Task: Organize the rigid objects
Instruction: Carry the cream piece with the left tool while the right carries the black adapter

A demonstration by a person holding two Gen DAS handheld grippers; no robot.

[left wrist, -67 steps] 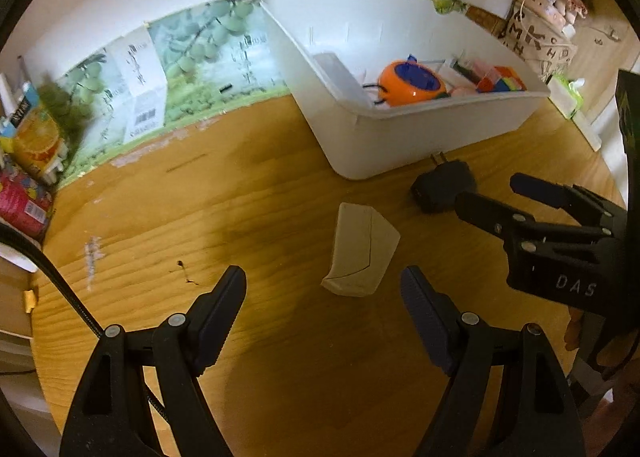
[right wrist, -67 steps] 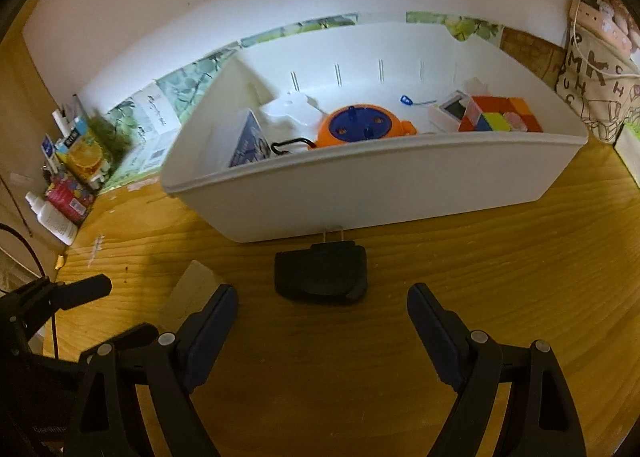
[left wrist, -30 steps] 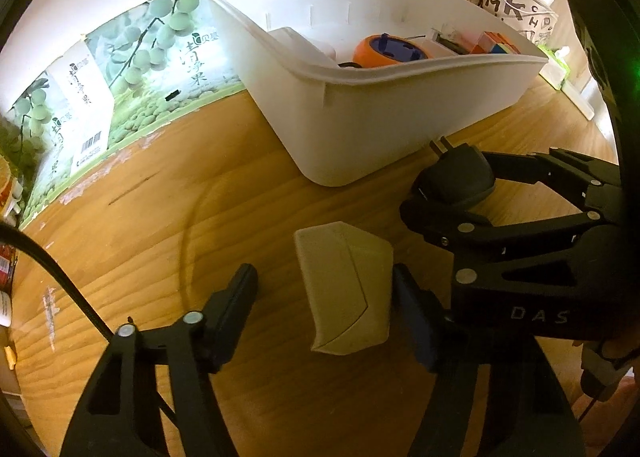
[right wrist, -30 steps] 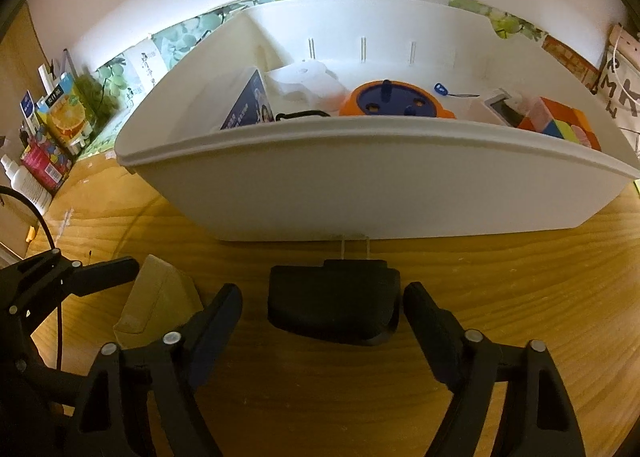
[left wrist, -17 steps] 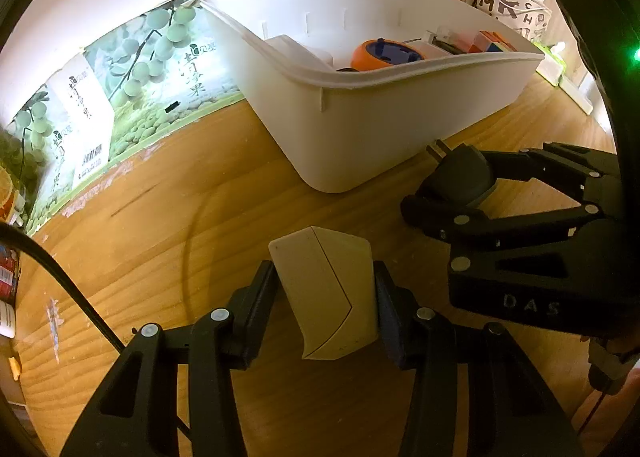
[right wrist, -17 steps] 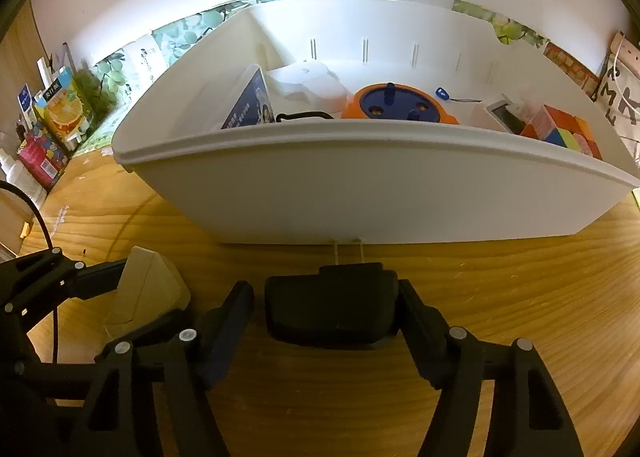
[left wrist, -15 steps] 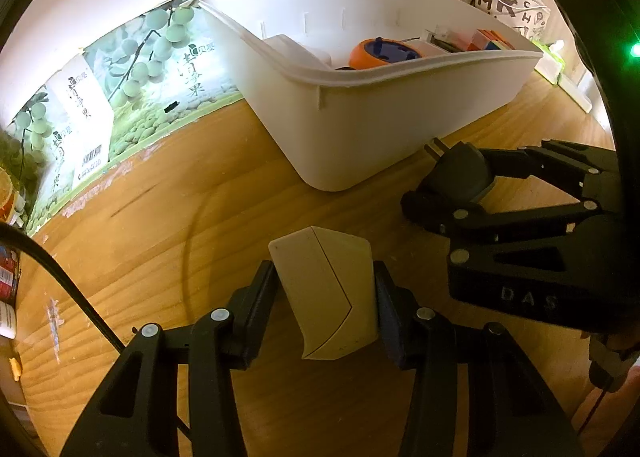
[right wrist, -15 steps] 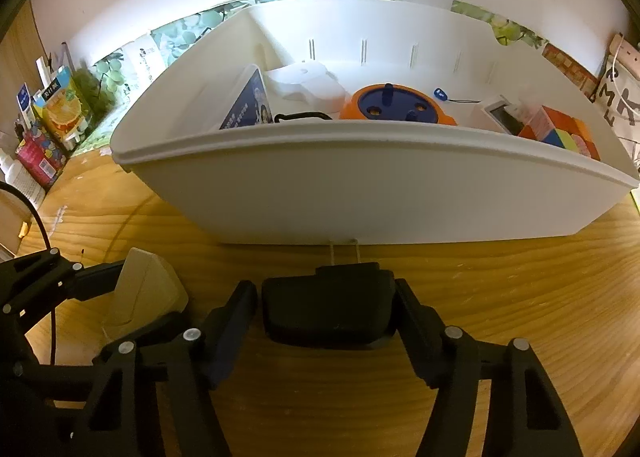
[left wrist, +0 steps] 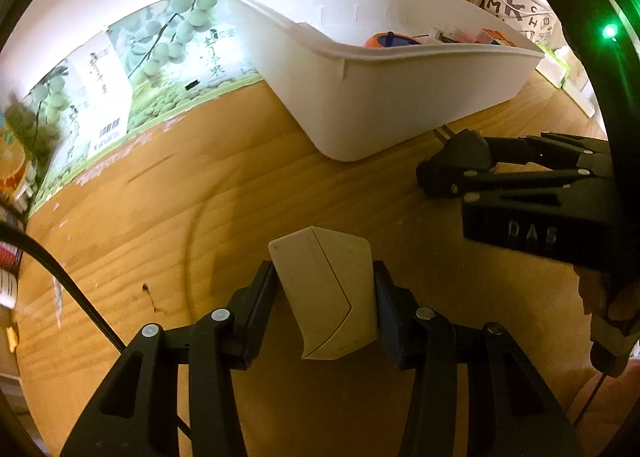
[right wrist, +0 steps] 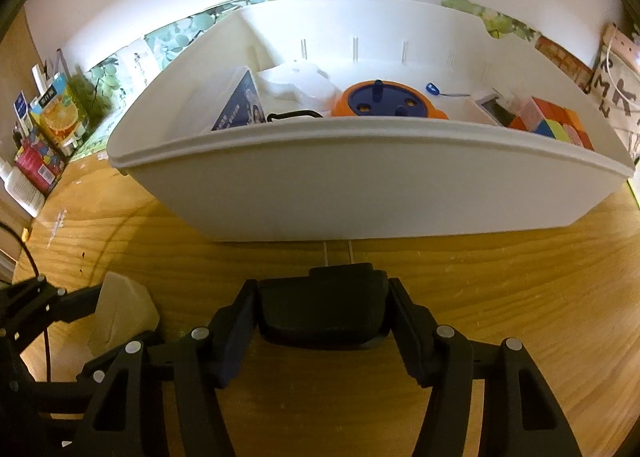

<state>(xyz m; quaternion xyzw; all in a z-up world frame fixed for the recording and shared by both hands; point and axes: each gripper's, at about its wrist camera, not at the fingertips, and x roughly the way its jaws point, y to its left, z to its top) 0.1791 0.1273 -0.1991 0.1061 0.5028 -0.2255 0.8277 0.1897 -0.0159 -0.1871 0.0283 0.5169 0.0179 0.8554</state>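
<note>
My left gripper (left wrist: 324, 297) is shut on a beige angular box (left wrist: 326, 291) and holds it just above the wooden table (left wrist: 168, 217). My right gripper (right wrist: 322, 315) is shut on a black plug adapter (right wrist: 322, 313) whose two prongs point at the white bin (right wrist: 360, 193). The adapter and right gripper also show in the left wrist view (left wrist: 460, 157), close in front of the bin (left wrist: 384, 97). The beige box shows at the left of the right wrist view (right wrist: 120, 313).
The bin holds an orange and blue reel (right wrist: 384, 101), a colourful cube (right wrist: 552, 123), a blue-covered box (right wrist: 240, 105) and white items. Juice cartons and bottles (right wrist: 52, 121) stand at the far left. A green grape-print box (left wrist: 132, 69) lines the wall.
Both grippers closed on their objects: left on the beige box, right on the black adapter. Since then both have lifted slightly, and the bin looks a little farther off.
</note>
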